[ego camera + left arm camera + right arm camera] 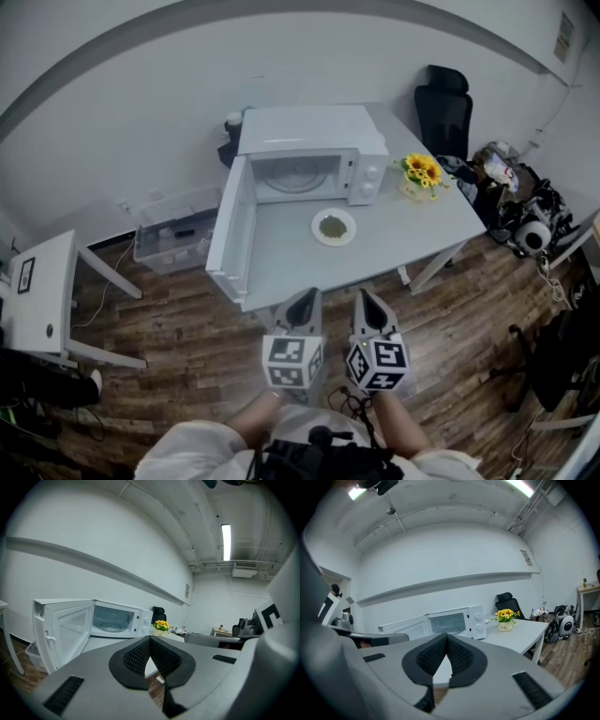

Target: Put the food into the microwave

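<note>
Ahead, the plate of food (334, 226) sits on the worktop (427, 217) just before the open microwave (309, 150). The left gripper (305, 296) and right gripper (366, 298), both pressed together and empty, flank its line, neither clearly nearer.

plate (334, 226) before microwave (314, 155), flowers (421, 170) right

Setting, as I see it from my station: office-type workroom.

Items:
- plain white walls (141, 103)
- brown wood-plank floor (178, 328)
- white rectangular table (450, 220), bearing a white box-shaped microwave (309, 155) with its door open and a small pot of yellow sunflowers (419, 175)
- black high-backed office chair (443, 112)
- clear plastic storage crate (173, 239)
- long fluorescent ceiling tube (226, 541)
</note>
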{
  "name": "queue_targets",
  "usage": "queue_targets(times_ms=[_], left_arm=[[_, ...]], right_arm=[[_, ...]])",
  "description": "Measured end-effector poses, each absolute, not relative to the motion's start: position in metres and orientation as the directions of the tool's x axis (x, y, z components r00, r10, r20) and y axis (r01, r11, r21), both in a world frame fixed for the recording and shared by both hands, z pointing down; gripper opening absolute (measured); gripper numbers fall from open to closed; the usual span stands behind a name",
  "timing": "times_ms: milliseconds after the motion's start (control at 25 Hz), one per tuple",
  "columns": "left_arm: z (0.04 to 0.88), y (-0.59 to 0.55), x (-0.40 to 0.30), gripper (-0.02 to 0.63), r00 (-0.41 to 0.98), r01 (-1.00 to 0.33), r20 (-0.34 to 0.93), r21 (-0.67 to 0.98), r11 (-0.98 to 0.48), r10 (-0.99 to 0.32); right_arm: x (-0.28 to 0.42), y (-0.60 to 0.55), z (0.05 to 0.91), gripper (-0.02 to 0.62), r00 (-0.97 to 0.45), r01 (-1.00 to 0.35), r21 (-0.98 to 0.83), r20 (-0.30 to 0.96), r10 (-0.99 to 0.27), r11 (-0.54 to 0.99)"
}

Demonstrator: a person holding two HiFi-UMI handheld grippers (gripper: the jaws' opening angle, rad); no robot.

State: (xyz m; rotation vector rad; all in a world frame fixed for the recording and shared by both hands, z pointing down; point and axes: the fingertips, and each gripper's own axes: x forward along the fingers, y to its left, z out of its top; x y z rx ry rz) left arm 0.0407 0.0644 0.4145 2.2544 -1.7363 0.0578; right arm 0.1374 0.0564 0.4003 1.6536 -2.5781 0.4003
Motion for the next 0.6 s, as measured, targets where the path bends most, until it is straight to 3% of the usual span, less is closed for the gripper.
queue_targets(times_ms=[600], left_arm=[[0.409, -0.035, 0.022, 0.009, 0.238, -0.96, 0.209, 0.197, -0.198, -0.948]], right_arm=[[0.117, -0.047, 0.395, 0.021, -0.461, -0.884, -0.182, 0.179, -0.869, 0.431]])
